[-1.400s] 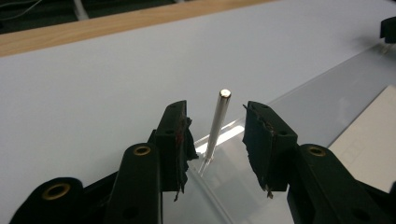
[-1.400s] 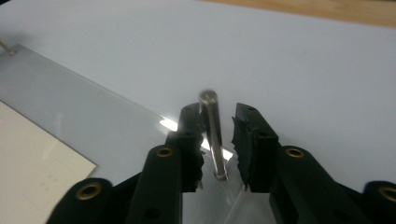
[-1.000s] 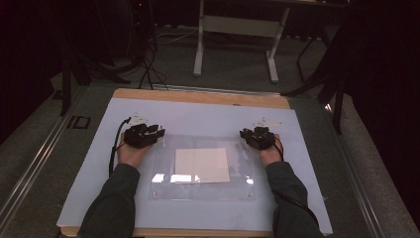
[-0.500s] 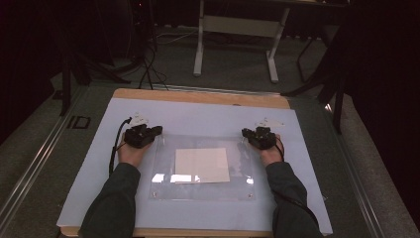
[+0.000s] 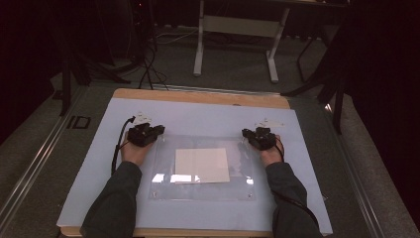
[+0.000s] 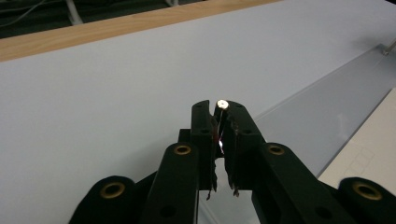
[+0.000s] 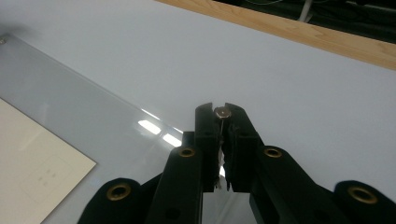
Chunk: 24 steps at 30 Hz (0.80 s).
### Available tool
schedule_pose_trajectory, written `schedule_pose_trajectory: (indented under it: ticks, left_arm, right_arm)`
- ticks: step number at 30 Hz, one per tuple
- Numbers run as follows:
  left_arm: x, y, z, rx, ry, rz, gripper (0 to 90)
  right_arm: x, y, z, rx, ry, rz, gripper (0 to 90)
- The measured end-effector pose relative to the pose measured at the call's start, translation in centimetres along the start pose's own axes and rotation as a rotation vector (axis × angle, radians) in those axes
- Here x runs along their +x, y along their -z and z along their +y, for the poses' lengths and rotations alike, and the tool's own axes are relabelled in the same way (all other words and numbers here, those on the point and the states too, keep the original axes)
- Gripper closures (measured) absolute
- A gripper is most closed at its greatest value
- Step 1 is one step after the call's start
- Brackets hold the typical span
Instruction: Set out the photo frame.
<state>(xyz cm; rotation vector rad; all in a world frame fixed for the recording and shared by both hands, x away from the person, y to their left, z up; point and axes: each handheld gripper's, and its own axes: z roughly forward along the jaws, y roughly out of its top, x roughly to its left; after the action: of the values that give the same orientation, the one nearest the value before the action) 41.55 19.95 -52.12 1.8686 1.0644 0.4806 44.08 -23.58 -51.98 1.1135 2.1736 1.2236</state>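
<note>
Nothing visibly begun; cream sheet (image 5: 201, 165) lies untouched under the clear plate (image 5: 163, 171).
We hold left gripper (image 5: 144, 134) and right gripper (image 5: 258, 137) with jaws closed on each far corner's small screw (image 6: 222, 103).

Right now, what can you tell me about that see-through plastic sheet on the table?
The clear sheet is a flat rectangle that looks like acrylic, lying on the pale blue mat. Light glints off it near its front. Small screws sit at its corners, and one screw seems pinched between the jaws of the left gripper and another in the right gripper. A cream paper lies at its middle, apparently under it. Both grippers rest at its far corners.
</note>
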Motion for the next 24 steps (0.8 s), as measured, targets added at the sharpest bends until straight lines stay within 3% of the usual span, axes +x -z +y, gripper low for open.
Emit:
schedule_pose_trajectory:
  ticks: [9,11,15,18,24]
  left_arm:
    - [0.54,-0.15,-0.31,-0.028,0.046,-0.044,82.9]
    - [0.47,-0.16,-0.28,-0.027,0.039,-0.038,83.0]
    - [0.43,-0.19,-0.18,-0.018,0.043,-0.033,83.5]
    - [0.76,-0.22,-0.15,-0.011,0.073,-0.054,83.0]
    - [1.03,-0.47,0.23,0.019,0.087,-0.067,82.8]
  right_arm:
    - [-0.16,-0.02,0.21,0.019,-0.015,0.012,85.4]
    - [-0.20,-0.04,0.14,0.013,-0.019,0.015,85.3]
    - [-0.27,-0.06,0.10,0.012,-0.030,0.019,85.2]
    - [-0.65,-0.05,0.04,0.011,-0.062,0.048,84.6]
    - [-0.92,-0.14,0.27,0.030,-0.078,0.065,84.3]
